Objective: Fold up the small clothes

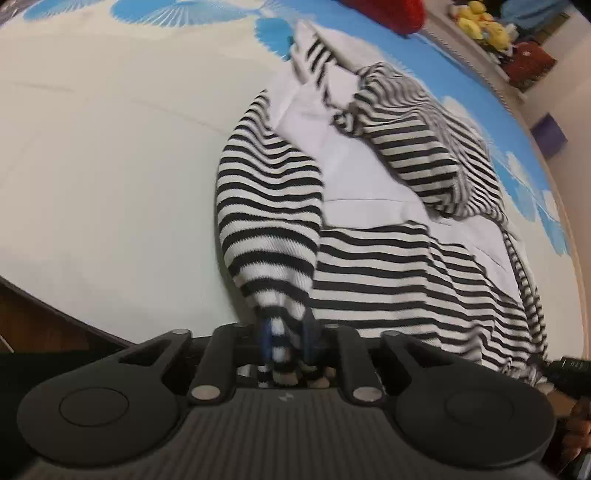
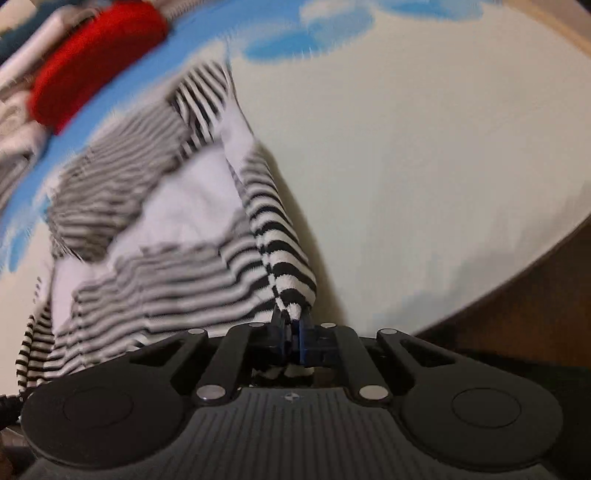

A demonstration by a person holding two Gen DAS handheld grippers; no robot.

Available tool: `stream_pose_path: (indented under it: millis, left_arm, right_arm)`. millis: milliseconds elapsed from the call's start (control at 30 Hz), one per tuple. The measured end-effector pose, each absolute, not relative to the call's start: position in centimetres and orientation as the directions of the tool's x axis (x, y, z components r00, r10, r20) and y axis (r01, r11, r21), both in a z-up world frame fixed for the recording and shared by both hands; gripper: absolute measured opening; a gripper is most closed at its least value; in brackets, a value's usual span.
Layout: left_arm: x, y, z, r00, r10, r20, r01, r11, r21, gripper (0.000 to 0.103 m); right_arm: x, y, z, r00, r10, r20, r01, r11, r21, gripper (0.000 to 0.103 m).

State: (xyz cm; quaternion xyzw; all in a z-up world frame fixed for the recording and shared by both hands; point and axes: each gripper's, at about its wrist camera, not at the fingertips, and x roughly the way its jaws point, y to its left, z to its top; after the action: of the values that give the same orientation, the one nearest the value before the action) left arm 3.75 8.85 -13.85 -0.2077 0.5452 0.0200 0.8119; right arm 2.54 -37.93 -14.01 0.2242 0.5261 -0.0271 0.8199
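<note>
Two claws grip one striped top lying on bed nr its front edge. Left claw pinches a bunched cuff/corner; right claw pinches the other corner. Lift both evenly, keep hem taut, carry fwd w/o dragging.

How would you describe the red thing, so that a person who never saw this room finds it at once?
Start from the bed sheet, pale with blue leaf prints, where the striped garment lies. Follow the garment to its far end, at the blue part of the sheet. The red thing lies just beyond, a plain bright red soft item, the only single-coloured red piece beside the black and white stripes.
</note>
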Motion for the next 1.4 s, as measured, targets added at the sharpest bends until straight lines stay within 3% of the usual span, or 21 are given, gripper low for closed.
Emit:
stream_pose_path:
  millis: [67,100,167,233,500,733,833,933,1000,1100,1400]
  left_arm:
    - [4.1,9.0,-14.1,0.4,-0.199,-0.895,-0.275,0.905,-0.324,0.061]
    - [4.3,8.8,-14.2,0.396,-0.198,-0.897,-0.277,0.905,-0.322,0.067]
    - [4.6,8.6,-14.6,0.381,-0.192,-0.904,-0.273,0.911,-0.309,0.067]
    - [4.8,8.2,-15.1,0.369,-0.183,-0.911,-0.269,0.917,-0.293,0.067]
    - [4.5,7.2,-15.7,0.362,-0.136,-0.922,-0.239,0.943,-0.232,0.065]
    - [4.4,7.1,-15.6,0.366,-0.123,-0.922,-0.233,0.947,-0.219,0.063]
    - [4.3,7.0,-15.6,0.368,-0.119,-0.922,-0.232,0.949,-0.215,0.06]
    - [4.2,7.2,-15.6,0.371,-0.117,-0.921,-0.236,0.948,-0.215,0.05]
    - [4.1,7.2,-15.4,0.38,-0.121,-0.917,-0.232,0.947,-0.221,0.027]
    - [3.9,7.1,-14.7,0.405,-0.118,-0.907,-0.208,0.954,-0.217,0.011]
    - [3.0,7.7,-6.9,0.55,-0.156,-0.821,-0.082,0.967,-0.239,0.007]
  right_arm:
    - [3.2,-37.9,-15.1,0.413,0.193,-0.89,0.318,0.885,0.34,0.027]
    - [3.5,-37.8,-15.3,0.404,0.195,-0.894,0.321,0.885,0.338,0.032]
    - [4.0,-37.4,-15.7,0.398,0.191,-0.897,0.312,0.891,0.328,0.043]
    - [4.5,-36.7,-15.8,0.387,0.187,-0.903,0.291,0.904,0.312,0.046]
    - [4.4,-35.7,-16.4,0.36,0.153,-0.921,0.254,0.933,0.254,0.046]
    - [4.3,-35.6,-16.2,0.381,0.167,-0.909,0.237,0.933,0.271,0.024]
    - [4.2,-35.6,-16.1,0.391,0.175,-0.904,0.228,0.933,0.279,0.016]
    - [4.0,-35.6,-15.9,0.404,0.181,-0.897,0.223,0.931,0.288,0.011]
    - [3.9,-35.7,-15.6,0.417,0.183,-0.891,0.227,0.928,0.296,0.009]
    - [3.7,-35.9,-14.8,0.454,0.194,-0.87,0.22,0.921,0.32,0.007]
    - [2.0,-37.1,-7.1,0.648,0.268,-0.713,0.091,0.902,0.422,0.005]
